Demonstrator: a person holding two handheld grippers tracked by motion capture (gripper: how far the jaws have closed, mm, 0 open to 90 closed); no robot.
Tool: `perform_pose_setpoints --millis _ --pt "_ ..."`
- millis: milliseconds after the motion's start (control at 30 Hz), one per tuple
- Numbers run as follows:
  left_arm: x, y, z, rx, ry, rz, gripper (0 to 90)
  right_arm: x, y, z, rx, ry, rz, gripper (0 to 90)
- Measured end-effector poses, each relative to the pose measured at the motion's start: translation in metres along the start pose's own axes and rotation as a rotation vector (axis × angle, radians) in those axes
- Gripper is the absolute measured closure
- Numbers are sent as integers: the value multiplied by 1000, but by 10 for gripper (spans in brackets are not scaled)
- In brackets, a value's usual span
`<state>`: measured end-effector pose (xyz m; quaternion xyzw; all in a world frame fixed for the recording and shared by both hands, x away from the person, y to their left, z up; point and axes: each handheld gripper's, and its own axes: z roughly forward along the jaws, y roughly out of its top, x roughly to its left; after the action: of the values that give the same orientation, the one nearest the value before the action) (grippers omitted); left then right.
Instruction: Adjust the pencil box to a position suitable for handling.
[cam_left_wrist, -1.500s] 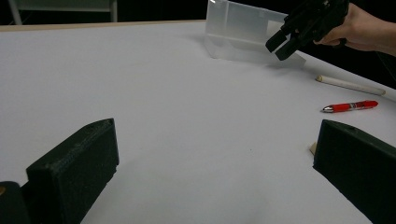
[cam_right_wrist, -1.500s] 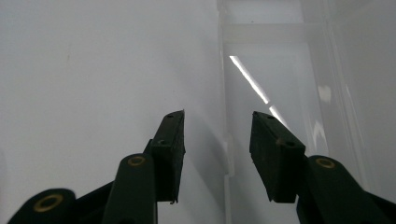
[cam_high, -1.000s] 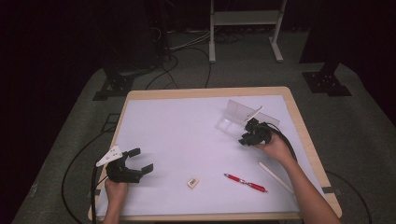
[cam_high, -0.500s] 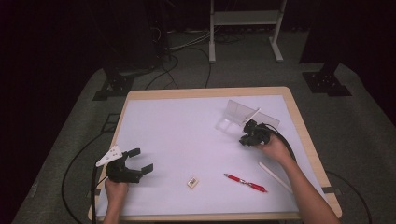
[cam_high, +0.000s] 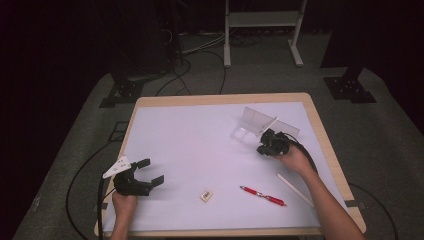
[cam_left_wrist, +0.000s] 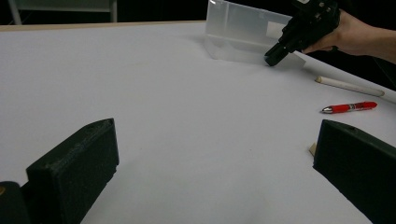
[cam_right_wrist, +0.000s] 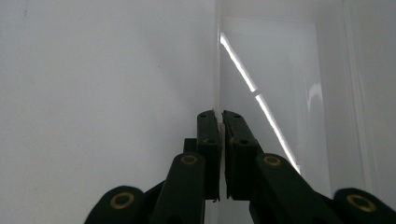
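At the far right of the white tabletop (cam_high: 190, 150), the right claw (cam_high: 265, 145) has just been closing and is now pressed together on the thin near wall of a clear plastic box (cam_high: 260, 122), the wall standing edge-on between its pads (cam_right_wrist: 208, 140) in the right gripper view. The box lies directly ahead of that claw, its long axis running roughly across the tabletop from the person's left toward the right edge (the far end is hard to make out through the see-through plastic). The pinched wall runs straight away from the claw, so any pull or lift would likely swing the box about this one gripped edge. The left claw (cam_high: 145, 174) rests near the front left corner, jaws spread wide and empty, well apart from the box; the right hand is by far the nearer one. Between the two, toward the front edge, lie a small tan eraser (cam_high: 206, 195), a red pen (cam_high: 262, 195) and a pale stick (cam_high: 295, 189), none of them touched. In the left gripper view the right claw (cam_left_wrist: 275, 55) points down at the box (cam_left_wrist: 243, 23) beyond the pen (cam_left_wrist: 349, 107).
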<state>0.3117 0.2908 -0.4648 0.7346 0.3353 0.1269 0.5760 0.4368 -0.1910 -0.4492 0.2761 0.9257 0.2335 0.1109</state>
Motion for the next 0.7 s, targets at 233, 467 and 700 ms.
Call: perform_pose_setpoints --millis 233,467,700 --pt "0 0 0 1 1 0 0 2 1 -1 -3 -17 -33 857" --pt "0 0 0 0 1 -2 0 2 0 -6 -10 -34 -39 857" --pt "0 0 0 1 1 -2 0 3 0 -13 -33 -38 -42 858"
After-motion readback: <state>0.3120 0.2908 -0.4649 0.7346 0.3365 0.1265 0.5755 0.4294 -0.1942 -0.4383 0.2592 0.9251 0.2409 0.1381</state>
